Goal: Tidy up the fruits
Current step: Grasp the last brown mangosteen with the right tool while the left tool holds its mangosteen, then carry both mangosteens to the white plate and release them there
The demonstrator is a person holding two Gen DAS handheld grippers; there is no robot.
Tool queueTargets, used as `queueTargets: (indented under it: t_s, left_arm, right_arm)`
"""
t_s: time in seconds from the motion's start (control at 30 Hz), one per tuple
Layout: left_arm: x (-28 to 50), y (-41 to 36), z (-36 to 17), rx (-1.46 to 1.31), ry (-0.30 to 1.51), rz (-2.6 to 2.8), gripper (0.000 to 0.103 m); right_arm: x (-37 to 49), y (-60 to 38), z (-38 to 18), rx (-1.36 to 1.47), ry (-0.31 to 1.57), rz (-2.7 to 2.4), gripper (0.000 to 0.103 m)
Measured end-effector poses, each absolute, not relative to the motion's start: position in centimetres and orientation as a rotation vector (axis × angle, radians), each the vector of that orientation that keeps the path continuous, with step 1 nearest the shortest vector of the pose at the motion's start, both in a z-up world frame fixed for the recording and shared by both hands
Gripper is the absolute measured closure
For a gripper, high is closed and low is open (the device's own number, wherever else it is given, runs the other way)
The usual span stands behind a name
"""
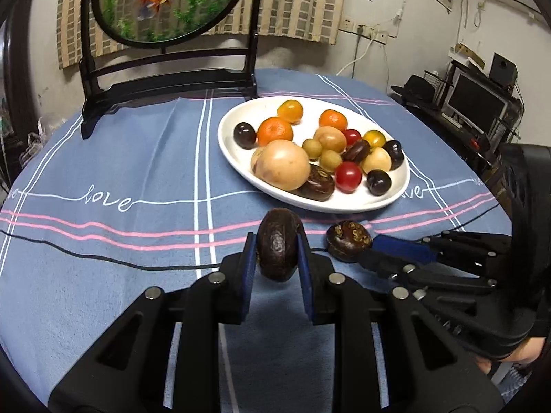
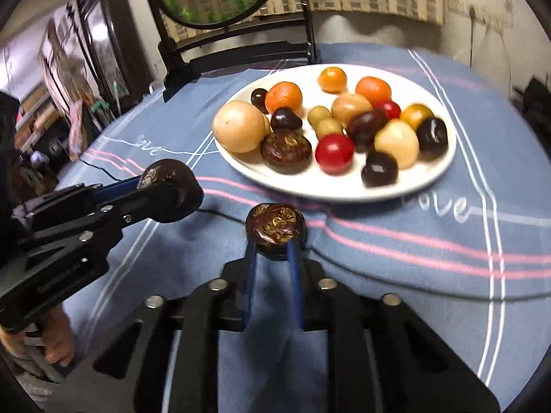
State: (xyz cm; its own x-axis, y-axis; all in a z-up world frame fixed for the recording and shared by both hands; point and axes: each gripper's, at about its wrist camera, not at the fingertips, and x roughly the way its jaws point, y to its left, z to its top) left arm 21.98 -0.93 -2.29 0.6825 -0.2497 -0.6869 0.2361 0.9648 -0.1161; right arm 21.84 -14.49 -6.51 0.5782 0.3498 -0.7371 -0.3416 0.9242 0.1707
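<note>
On the counter (image 1: 103,158), spread with a blue cloth, a white plate (image 1: 237,158) holds most of the fruit: 2 oranges, red and yellow tomatoes, pale round pieces, dark plums and 1 flat brown fruit at its near rim. Just short of the plate, 2 more brown fruits are in the claws.

The left claw (image 1: 278,251) is clamped on the first fruit (image 1: 278,246), held on edge between the blue pads and seemingly lifted clear of the cloth. The right claw (image 2: 272,251) has its narrow jaws set against both sides of the second fruit (image 2: 275,229), which lies flat with its gold-flecked face up; in the left view it looks to rest on the cloth, though the contact underneath is hidden.

The step in hand looks like gathering strays: both loose pieces are gripped, neither is on the plate yet. The plate sits near, slightly beyond and to the right of both claws.

Next, each fruit probably wants carrying over the near rim and setting into a gap (the open patch at the plate's left side seems the roomiest). The right claw needs a lift first. Crowding is the risk: a careless drop could nudge the round tomatoes into rolling, and the 2 claws are close enough to bump.
</note>
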Motion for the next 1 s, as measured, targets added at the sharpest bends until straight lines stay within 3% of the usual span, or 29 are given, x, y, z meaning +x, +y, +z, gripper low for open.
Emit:
queueTargets:
  t_s: [0.07, 0.1, 0.17, 0.23, 0.43, 0.63, 0.8, 1.0]
  left_arm:
    - [22.1, -0.7, -2.3, -0.023, 0.775, -0.274, 0.079]
    - [22.2, -0.7, -2.4, -0.024, 0.778, -0.274, 0.079]
    - [22.3, -0.7, -2.6, -0.022, 0.787, -0.276, 0.079]
    - [22.4, -0.7, -2.8, -0.02, 0.792, -0.274, 0.079]
    - [22.2, -0.8, -2.1, -0.018, 0.774, -0.269, 0.079]
    - [24.5, -3.2, 1.0, 0.045, 0.727, -0.306, 0.079]
    - [28.9, -5.5, 2.2, 0.064, 0.708, -0.312, 0.08]
    - [34.0, -6.4, 0.7, 0.055, 0.741, -0.299, 0.08]
  right_arm:
    - [22.3, -13.7, -6.6, -0.012, 0.854, 0.393, 0.05]
    - [22.6, -13.4, -6.8, -0.035, 0.856, 0.384, 0.049]
    - [23.4, -12.8, -7.6, -0.062, 0.875, 0.374, 0.05]
    - [23.5, -13.0, -7.9, -0.062, 0.878, 0.353, 0.06]
    - [22.1, -14.6, -7.0, -0.006, 0.856, 0.4, 0.061]
    - [20.1, -17.8, -2.2, 0.046, 0.712, 0.364, 0.061]
    - [23.9, -19.1, -0.2, 0.017, 0.666, 0.281, 0.061]
    - [29.7, -18.9, -1.7, 0.026, 0.682, 0.261, 0.061]
